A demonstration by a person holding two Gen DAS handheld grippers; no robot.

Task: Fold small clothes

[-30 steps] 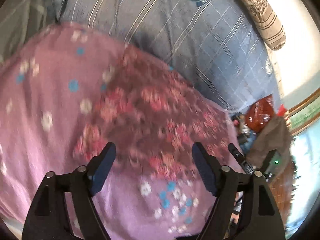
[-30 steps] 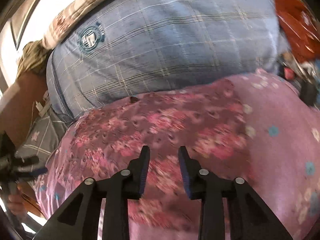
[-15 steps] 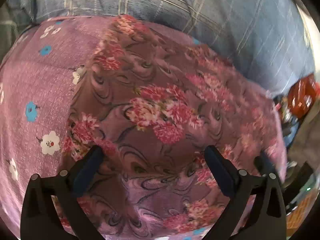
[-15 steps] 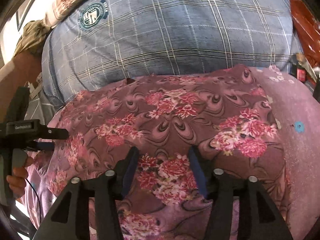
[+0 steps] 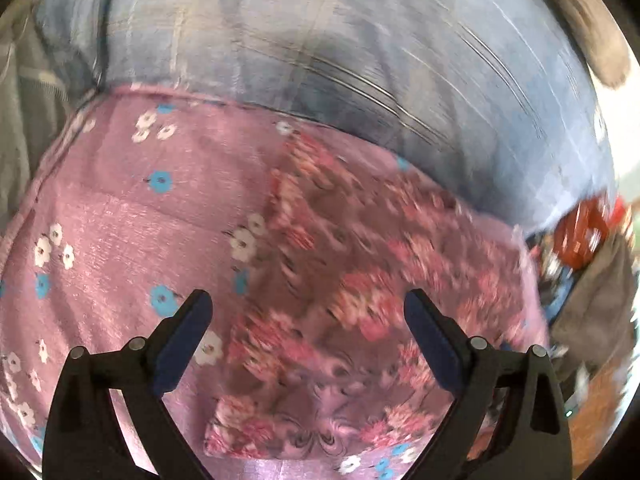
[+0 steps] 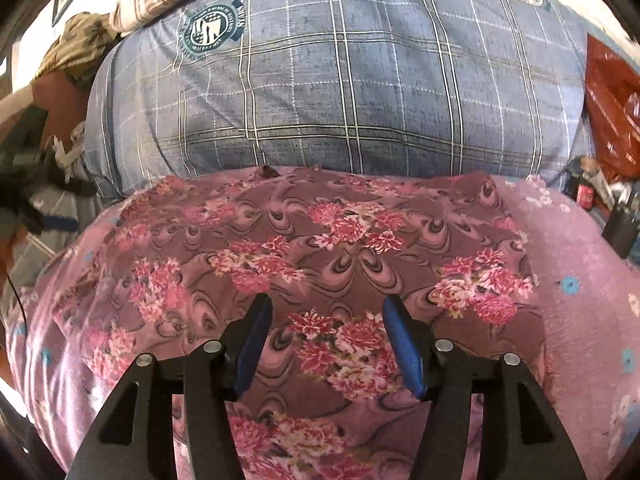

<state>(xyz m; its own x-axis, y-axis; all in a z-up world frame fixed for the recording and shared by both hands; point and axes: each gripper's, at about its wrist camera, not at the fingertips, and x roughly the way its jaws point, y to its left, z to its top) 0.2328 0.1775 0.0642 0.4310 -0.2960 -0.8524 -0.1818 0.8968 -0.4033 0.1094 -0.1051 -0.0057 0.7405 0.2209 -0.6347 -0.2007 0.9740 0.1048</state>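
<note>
A maroon garment with pink flowers (image 6: 320, 248) lies spread flat on a pink sheet dotted with blue and white flowers (image 5: 100, 220). In the blurred left wrist view the garment (image 5: 360, 280) fills the lower right, with a folded edge near the bottom. My left gripper (image 5: 308, 308) hovers over its left border; the jaws stand wide and are closing, with nothing pinched between them. My right gripper (image 6: 326, 312) stands open just above the garment's middle, its blue pads (image 6: 404, 344) apart over a flower cluster and not gripping the cloth.
A blue plaid pillow (image 6: 340, 92) with a round crest lies right behind the garment. A striped bolster (image 5: 592, 28) lies at the far right. A red bag (image 6: 612, 108) and small clutter (image 5: 580, 236) sit off the sheet's right side.
My left gripper has swung left, so the garment now sits to the right in its view. The right gripper's jaws have spread wider and dipped closer to the cloth.
</note>
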